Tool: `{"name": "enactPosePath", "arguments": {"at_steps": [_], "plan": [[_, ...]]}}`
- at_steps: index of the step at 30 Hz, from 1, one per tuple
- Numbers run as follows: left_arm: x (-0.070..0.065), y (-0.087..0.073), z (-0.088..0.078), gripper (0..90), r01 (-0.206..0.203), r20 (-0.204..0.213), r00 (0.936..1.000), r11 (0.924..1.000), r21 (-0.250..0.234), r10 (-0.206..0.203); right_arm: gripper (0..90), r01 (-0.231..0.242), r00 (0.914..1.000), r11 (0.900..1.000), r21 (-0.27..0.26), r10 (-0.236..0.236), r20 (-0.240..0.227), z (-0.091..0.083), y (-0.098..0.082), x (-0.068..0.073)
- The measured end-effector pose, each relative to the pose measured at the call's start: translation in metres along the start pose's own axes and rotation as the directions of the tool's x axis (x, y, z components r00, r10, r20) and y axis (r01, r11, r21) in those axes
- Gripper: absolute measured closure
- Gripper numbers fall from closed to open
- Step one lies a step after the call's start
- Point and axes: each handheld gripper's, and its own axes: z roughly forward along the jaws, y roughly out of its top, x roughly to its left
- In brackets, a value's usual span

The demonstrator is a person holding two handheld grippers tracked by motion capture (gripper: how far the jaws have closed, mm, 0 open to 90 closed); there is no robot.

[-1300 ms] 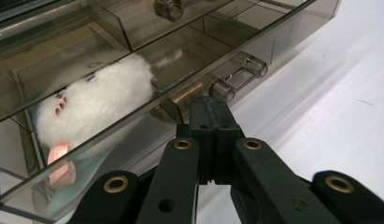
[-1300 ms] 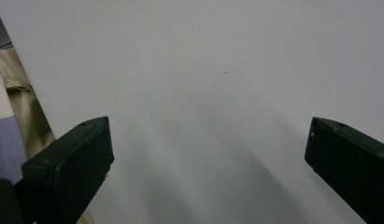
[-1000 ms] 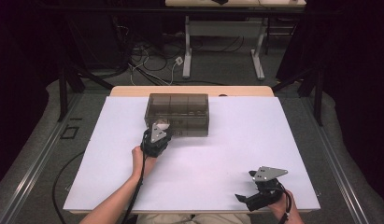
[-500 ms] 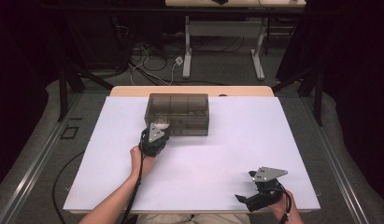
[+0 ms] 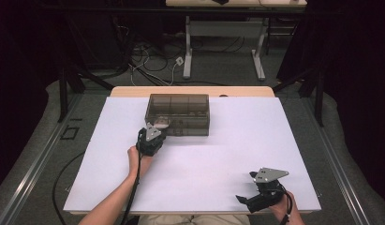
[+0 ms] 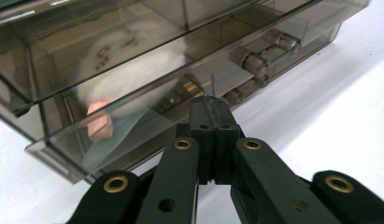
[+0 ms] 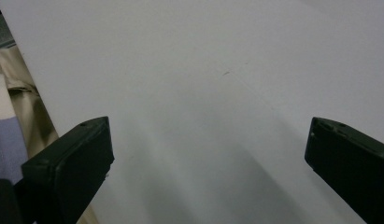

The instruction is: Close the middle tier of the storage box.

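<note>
A smoky see-through plastic box [image 5: 178,112] with its lid down stands on the white table [image 5: 227,145], at the back middle. Inside it lies a white object [image 6: 133,70] with a pink patch, blurred by the plastic. My left gripper [image 5: 156,127] is at the box's front left corner. Its jaws are shut together with nothing between them, and their tips [image 6: 210,105] are at the box's [image 6: 147,56] front wall, just below the lid's edge and left of two latches [image 6: 259,58]. My right gripper [image 5: 242,200] rests low near the table's front right, open over bare table [image 7: 203,93].
The white table top ends close behind my right gripper, where a person's clothing [image 7: 12,126] shows past the edge. A wooden strip [image 5: 190,91] runs behind the box. Table legs and cables [image 5: 152,61] lie on the floor beyond.
</note>
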Motion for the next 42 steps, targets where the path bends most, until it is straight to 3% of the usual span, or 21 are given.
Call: {"name": "enactPosePath", "arguments": {"at_steps": [17, 22, 42], "plan": [[0.013, -0.002, -0.001, 90.0, 0.014, -0.041, 0.999, 0.9999, -0.009, -0.015, 0.7, 0.002, 1.0, 1.0, -0.005, -0.002, 0.0, 0.001, 0.0, 0.0], [0.019, -0.002, 0.001, 90.0, 0.037, -0.043, 0.9983, 0.9992, -0.018, -0.038, 0.7, 0.006, 1.0, 1.0, -0.006, -0.006, -0.001, 0.001, 0.0, 0.0], [0.015, 0.0, 0.004, 90.0, 0.016, -0.043, 0.9989, 0.9997, -0.019, -0.017, 0.7, 0.003, 1.0, 1.0, -0.004, -0.003, 0.002, 0.001, 0.0, 0.001]]}}
